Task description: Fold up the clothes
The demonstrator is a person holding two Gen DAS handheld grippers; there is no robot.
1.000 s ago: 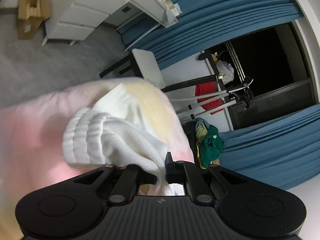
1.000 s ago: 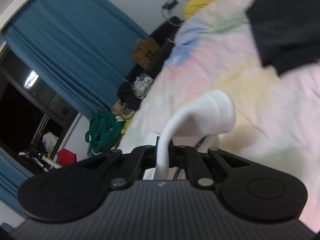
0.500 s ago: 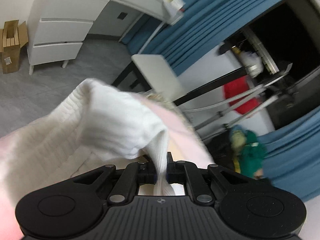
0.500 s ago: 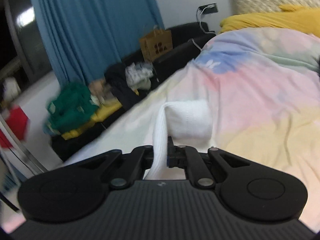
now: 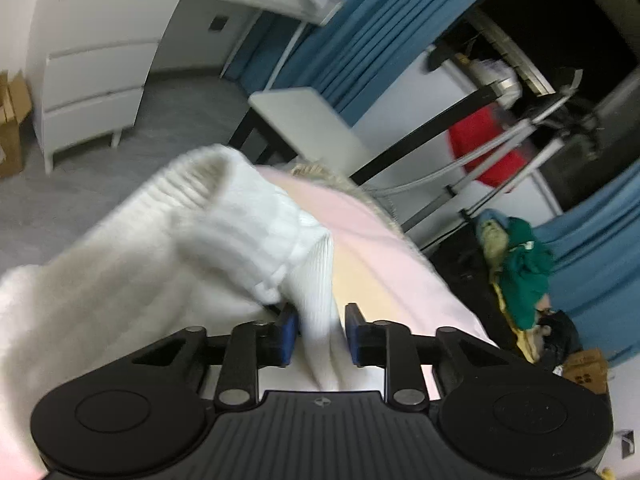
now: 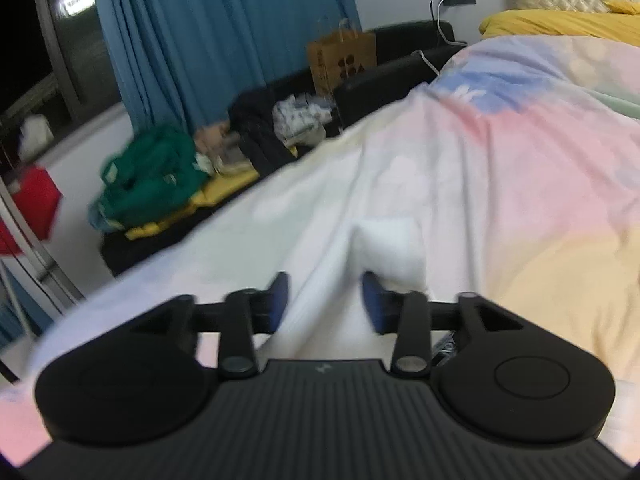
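Note:
A white ribbed knit garment (image 5: 224,232) lies bunched on the pastel bedspread (image 5: 384,256). In the left wrist view, my left gripper (image 5: 320,332) has its jaws parted, with a fold of the white knit lying loose between the blue pads. In the right wrist view, my right gripper (image 6: 324,300) is open, and white fabric (image 6: 388,248) lies on the bedspread (image 6: 520,152) between and just beyond its fingers. Both views are blurred by motion.
White drawers (image 5: 92,80) and a small white table (image 5: 304,116) stand beyond the bed. A drying rack with a red item (image 5: 484,140) and a heap of green clothes (image 5: 520,264) sit by blue curtains. A paper bag (image 6: 344,60), a dark sofa and a yellow pillow (image 6: 560,24) show on the right.
Both grippers were shut on the white knit and have opened. The fabric has dropped onto the bedspread, and both cameras have swung lower toward the bed.

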